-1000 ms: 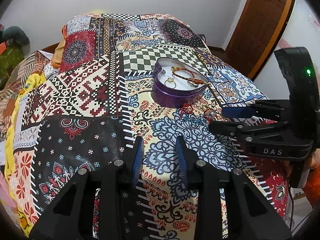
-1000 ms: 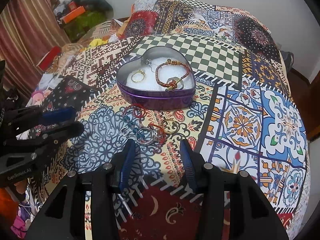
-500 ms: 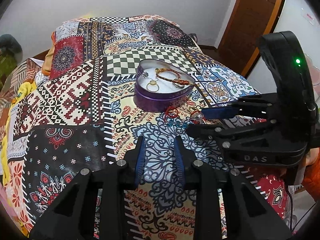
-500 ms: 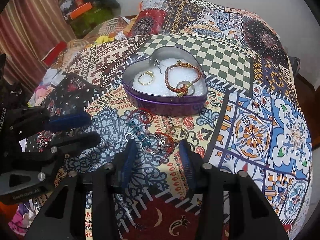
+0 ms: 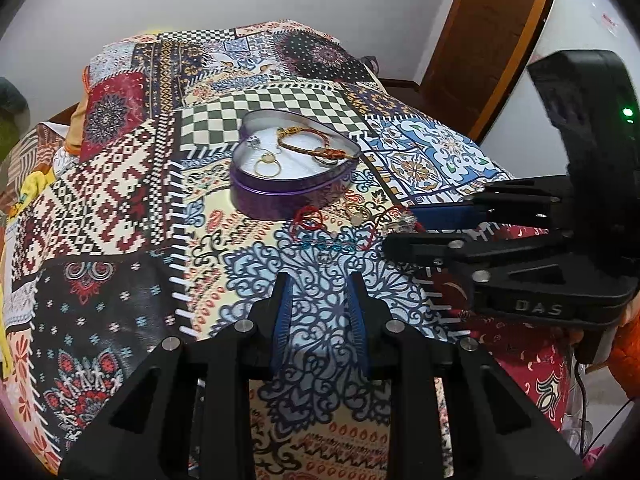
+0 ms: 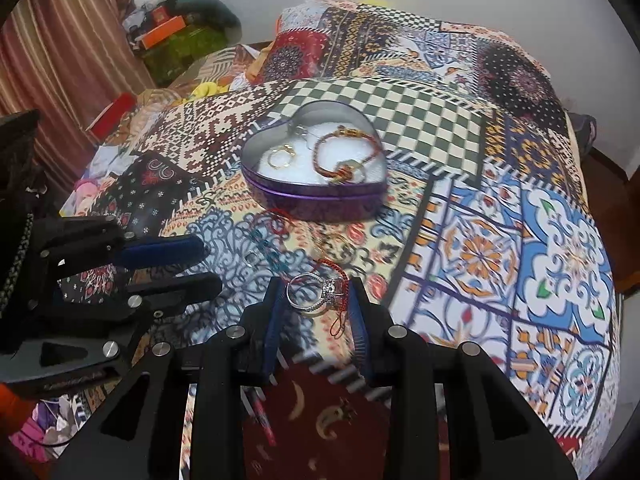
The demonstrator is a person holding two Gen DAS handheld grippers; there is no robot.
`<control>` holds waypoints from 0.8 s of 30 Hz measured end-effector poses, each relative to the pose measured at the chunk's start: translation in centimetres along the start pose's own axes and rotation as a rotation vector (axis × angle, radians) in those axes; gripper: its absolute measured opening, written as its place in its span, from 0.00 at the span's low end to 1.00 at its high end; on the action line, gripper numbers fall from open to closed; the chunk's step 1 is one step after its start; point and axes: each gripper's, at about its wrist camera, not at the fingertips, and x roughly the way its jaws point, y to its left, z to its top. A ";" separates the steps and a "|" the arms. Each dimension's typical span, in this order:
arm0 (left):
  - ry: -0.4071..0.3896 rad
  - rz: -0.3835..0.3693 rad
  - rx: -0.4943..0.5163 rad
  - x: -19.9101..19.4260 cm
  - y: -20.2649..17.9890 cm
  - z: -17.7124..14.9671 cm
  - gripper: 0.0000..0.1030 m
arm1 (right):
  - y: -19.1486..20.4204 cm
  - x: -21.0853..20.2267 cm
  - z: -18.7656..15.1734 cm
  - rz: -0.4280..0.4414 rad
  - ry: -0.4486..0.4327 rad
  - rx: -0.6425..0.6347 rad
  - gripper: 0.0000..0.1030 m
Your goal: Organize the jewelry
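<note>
A purple heart-shaped tin [image 5: 280, 196] [image 6: 320, 200] sits on the patchwork bedspread and holds a gold ring [image 6: 282, 157] and a red-gold bracelet [image 6: 344, 156]. Loose jewelry lies in front of it: a red string loop [image 5: 307, 218], a teal bead chain [image 5: 332, 245] and a silver ring [image 6: 314, 294] with a red cord. My right gripper [image 6: 316, 294] is open with its fingers on either side of the silver ring. My left gripper [image 5: 318, 294] is open and empty, a short way in front of the loose pieces.
The bed's right edge drops off toward a wooden door [image 5: 488, 40]. Striped curtains [image 6: 60, 60] and clutter with an orange box [image 6: 164, 28] stand beyond the bed's left side. Pillows lie at the far end under the bedspread.
My right gripper has moved forward so the silver ring now lies between its fingers. Both views have closed in on the tin; my left gripper stays open.
</note>
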 end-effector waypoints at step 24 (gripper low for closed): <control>-0.003 0.033 -0.033 1.8 0.2 1.1 0.08 | -2.2 -2.5 -1.0 0.039 -0.075 0.091 0.28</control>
